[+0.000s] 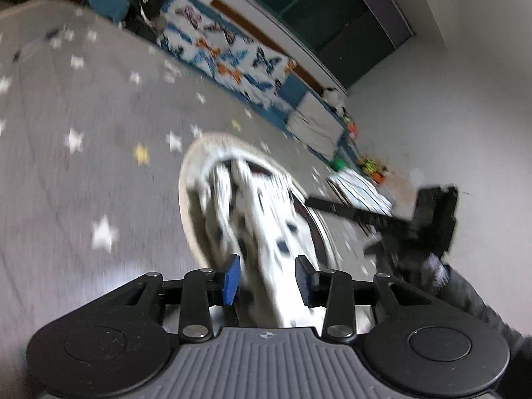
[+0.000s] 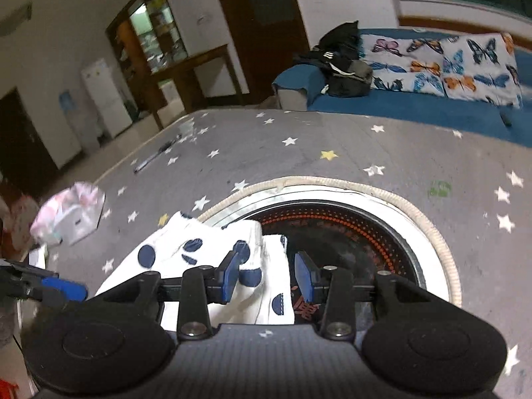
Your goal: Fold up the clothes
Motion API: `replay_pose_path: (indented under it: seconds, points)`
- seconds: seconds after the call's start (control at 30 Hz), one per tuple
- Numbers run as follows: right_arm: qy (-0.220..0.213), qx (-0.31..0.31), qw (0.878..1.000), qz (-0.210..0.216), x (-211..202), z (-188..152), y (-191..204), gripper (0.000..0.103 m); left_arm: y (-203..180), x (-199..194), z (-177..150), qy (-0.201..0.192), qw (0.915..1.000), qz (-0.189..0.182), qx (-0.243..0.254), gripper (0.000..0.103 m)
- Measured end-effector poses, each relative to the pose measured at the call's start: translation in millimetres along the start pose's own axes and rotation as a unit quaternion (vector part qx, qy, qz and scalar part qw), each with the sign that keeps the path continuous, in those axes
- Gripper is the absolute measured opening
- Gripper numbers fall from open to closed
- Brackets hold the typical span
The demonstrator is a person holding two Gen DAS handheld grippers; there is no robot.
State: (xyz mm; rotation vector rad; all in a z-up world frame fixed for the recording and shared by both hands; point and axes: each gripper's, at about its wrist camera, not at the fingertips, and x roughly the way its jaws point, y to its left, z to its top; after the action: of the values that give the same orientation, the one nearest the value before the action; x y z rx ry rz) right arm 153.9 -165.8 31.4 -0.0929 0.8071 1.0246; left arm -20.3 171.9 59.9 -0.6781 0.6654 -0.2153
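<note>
Hovering over a grey star-print cloth (image 2: pixel 332 139), two hand-held grippers work a white garment with navy dots (image 2: pixel 186 252), which lies half across a round glass-topped cooktop (image 2: pixel 365 232) set in the table. On the left, the left gripper (image 1: pixel 267 277) has its blue pads spread apart, blurred fabric running between them; whether they pinch it cannot be told. On the right, the right gripper (image 2: pixel 267 274) is likewise parted, poised over the garment's edge, its left pad against the cloth.
</note>
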Motion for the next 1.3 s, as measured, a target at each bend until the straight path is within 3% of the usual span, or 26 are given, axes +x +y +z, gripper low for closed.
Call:
replay_pose_path:
  seconds: [0.13,0.33,0.4,0.43,0.47,0.57,0.63,0.73,0.9,1.03,1.3]
  points:
    - [0.002,0.016,1.000,0.016,9.4,-1.7,-0.6,0.038,-13.8,13.3,13.3,-0.011,0.9985,0.040,0.035,0.047]
    - [0.011,0.031,0.999,0.028,26.5,-2.5,-1.0,0.038,-23.2,48.9,21.9,-0.008,0.9940,0.076,0.078,0.044]
    - [0.013,0.040,0.999,0.034,31.6,-2.8,-3.0,0.037,-24.3,55.8,23.3,-0.007,0.9927,0.085,0.085,0.031]
    - [0.014,0.043,0.998,0.037,33.7,-2.9,-3.7,0.031,-23.5,55.9,23.0,-0.008,0.9926,0.087,0.085,0.018]
    - [0.015,0.044,0.998,0.039,35.1,-2.9,-3.4,0.021,-22.7,56.0,22.8,-0.009,0.9924,0.089,0.084,0.015]
    - [0.003,0.022,1.000,0.019,35.3,-1.5,5.5,0.020,-20.2,56.4,21.9,-0.010,0.9919,0.095,0.083,0.008]
    - [-0.002,0.014,1.000,0.021,35.5,-0.1,8.6,0.020,-18.6,56.6,21.4,-0.012,0.9916,0.100,0.082,0.008]
    - [0.001,0.021,1.000,0.022,36.1,1.5,5.9,0.028,-16.1,57.0,20.6,-0.013,0.9911,0.106,0.080,0.008]
    - [-0.010,0.016,1.000,0.010,8.3,-2.8,5.5,0.028,-12.0,57.6,19.2,-0.016,0.9901,0.116,0.077,0.008]
    - [0.012,0.004,1.000,0.013,-8.8,-18.5,10.0,0.028,-8.8,58.1,18.1,-0.018,0.9892,0.125,0.075,0.008]
    - [0.023,0.024,0.999,0.033,-1.0,-44.6,14.9,0.027,-9.0,60.7,18.0,-0.018,0.9881,0.136,0.070,0.008]
